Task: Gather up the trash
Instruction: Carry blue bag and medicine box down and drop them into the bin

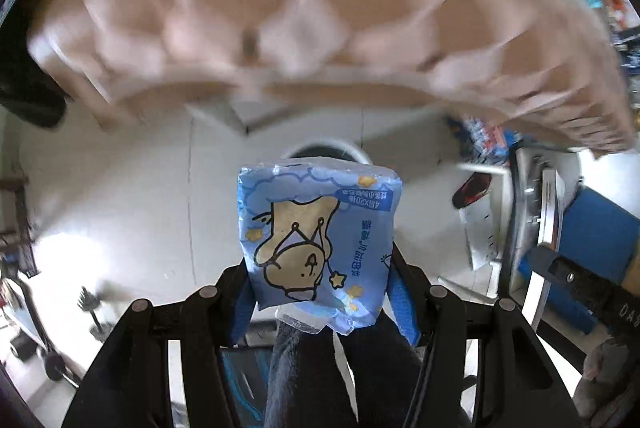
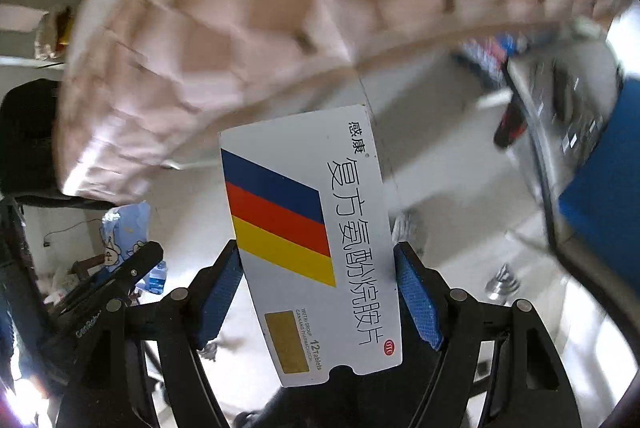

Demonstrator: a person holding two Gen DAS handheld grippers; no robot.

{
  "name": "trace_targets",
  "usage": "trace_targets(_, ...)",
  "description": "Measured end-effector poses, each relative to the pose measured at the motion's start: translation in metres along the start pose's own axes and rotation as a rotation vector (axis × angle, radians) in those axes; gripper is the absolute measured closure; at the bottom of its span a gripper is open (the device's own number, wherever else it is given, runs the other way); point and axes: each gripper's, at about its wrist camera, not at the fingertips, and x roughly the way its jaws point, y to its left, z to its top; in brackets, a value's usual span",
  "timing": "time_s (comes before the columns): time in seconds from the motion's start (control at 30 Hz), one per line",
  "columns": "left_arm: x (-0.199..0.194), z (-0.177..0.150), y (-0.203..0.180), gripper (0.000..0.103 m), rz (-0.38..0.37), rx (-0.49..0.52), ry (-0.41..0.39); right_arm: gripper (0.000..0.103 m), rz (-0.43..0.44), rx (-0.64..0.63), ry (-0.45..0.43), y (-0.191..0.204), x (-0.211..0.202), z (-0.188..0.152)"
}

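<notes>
Left gripper (image 1: 320,292): clamped tight on the blue tissue pack (image 1: 318,248), blue pads pressing both its sides, held up off the floor.
Tissue pack: soft blue wrapper with a cartoon bear, print upside down in the left wrist view; a white tab hangs from its lower edge.
Right gripper (image 2: 320,284): closed on the medicine box (image 2: 312,240), pads touching its two long edges, box raised in the air.
Medicine box: flat white carton with blue, red and yellow stripes, black Chinese lettering and "12 Tablets", tilted slightly.
Across views: from the right wrist, the left gripper and its tissue pack show at far left; from the left wrist, the other gripper's black body sits at far right.
Bin: a white-rimmed round opening (image 1: 352,148) peeks just behind the tissue pack's top edge.
Beyond: a padded pinkish sofa (image 1: 280,8) fills the top of both views, motion-blurred.
Floor: pale tiles (image 1: 140,188) below both grippers.
</notes>
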Motion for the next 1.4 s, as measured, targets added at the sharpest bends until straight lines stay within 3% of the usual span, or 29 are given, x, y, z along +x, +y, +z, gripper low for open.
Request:
trace_targets(0.13, 0.089, 0.011, 0.01, 0.049, -0.023, -0.026, 0.05, 0.026, -0.001, 0.038, 0.046, -0.026, 0.095, 0.01)
trace_targets(0.27, 0.175, 0.027, 0.02, 0.049, -0.098, -0.078, 0.104, 0.026, 0.025, 0.087, 0.09, -0.047, 0.18, 0.024)
trace_targets(0.43, 0.253, 0.039, 0.028, 0.049, -0.189, -0.104, 0.161, 0.026, 0.064, 0.114, 0.112, -0.063, 0.265, 0.04)
trace_targets(0.53, 0.275, 0.044, 0.036, 0.047, -0.241, -0.133, 0.186, 0.026, 0.083, 0.111, 0.123, -0.066, 0.298, 0.046)
trace_targets(0.6, 0.282, 0.044, 0.043, 0.036, -0.267, -0.151, 0.183, 0.025, 0.112, 0.107, 0.139, -0.067, 0.318, 0.049)
trace_targets(0.67, 0.28, 0.043, 0.055, 0.018, -0.288, -0.173, 0.163, 0.025, 0.132, 0.101, 0.151, -0.067, 0.331, 0.051)
trace_targets(0.73, 0.278, 0.04, 0.063, 0.007, -0.272, -0.18, 0.156, 0.023, 0.141, 0.097, 0.165, -0.066, 0.342, 0.054)
trace_targets(0.8, 0.272, 0.034, 0.071, 0.007, -0.23, -0.173, 0.147, 0.002, 0.135, 0.089, 0.163, -0.066, 0.343, 0.053)
trace_targets(1.13, 0.207, -0.003, 0.077, 0.007, 0.019, -0.059, 0.066, 0.001, -0.03, -0.056, 0.124, -0.042, 0.286, 0.031)
trace_targets(1.4, 0.134, -0.034, 0.063, 0.007, 0.107, -0.004, 0.022, 0.001, -0.121, -0.161, 0.082, -0.017, 0.19, -0.005)
